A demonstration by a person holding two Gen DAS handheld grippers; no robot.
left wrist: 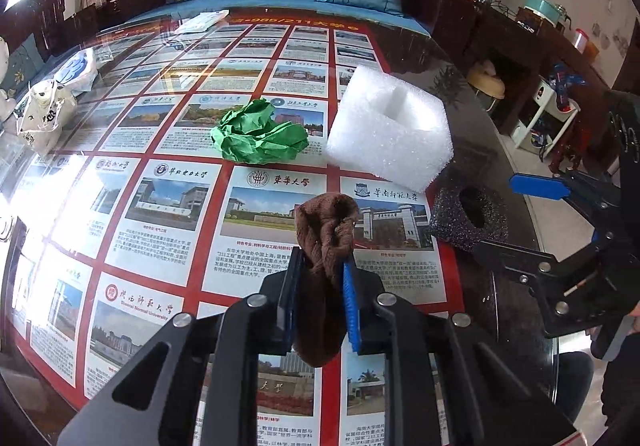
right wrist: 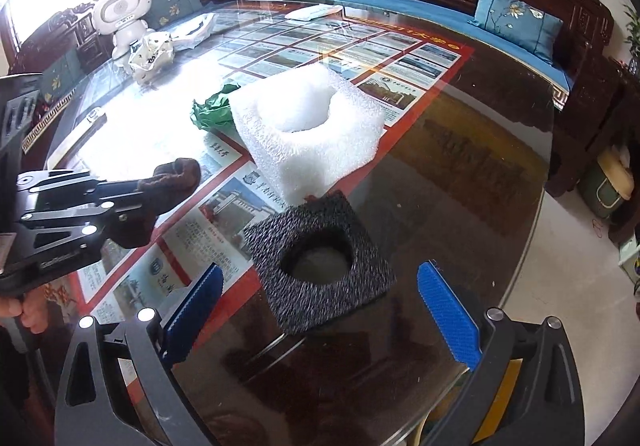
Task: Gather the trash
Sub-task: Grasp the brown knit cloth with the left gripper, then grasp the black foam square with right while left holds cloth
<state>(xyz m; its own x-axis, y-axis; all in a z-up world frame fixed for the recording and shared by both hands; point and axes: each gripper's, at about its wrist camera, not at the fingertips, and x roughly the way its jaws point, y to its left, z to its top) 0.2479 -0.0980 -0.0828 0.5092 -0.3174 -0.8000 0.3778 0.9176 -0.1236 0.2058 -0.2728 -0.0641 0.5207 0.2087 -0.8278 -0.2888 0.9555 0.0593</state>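
Observation:
My left gripper (left wrist: 320, 274) is shut on a brown cloth (left wrist: 326, 242), held above the glass table; the cloth also shows in the right wrist view (right wrist: 172, 176). A crumpled green paper (left wrist: 258, 136) lies ahead of it, next to a white foam block (left wrist: 390, 130) with a recess. A black foam square (right wrist: 320, 260) with a round hole lies in front of the white foam block (right wrist: 304, 130). My right gripper (right wrist: 320, 294) is open, its blue pads either side of the black foam, just short of it. In the left wrist view the black foam (left wrist: 468, 218) sits right of the cloth.
The glass table (right wrist: 460, 174) covers a red poster of university pictures (left wrist: 168, 206). A white robot toy (right wrist: 122, 16) and plastic bags (right wrist: 150, 56) stand at the far left. A wooden sofa with blue cushions (right wrist: 516, 26) runs behind. The table's right edge drops to the floor (right wrist: 560, 286).

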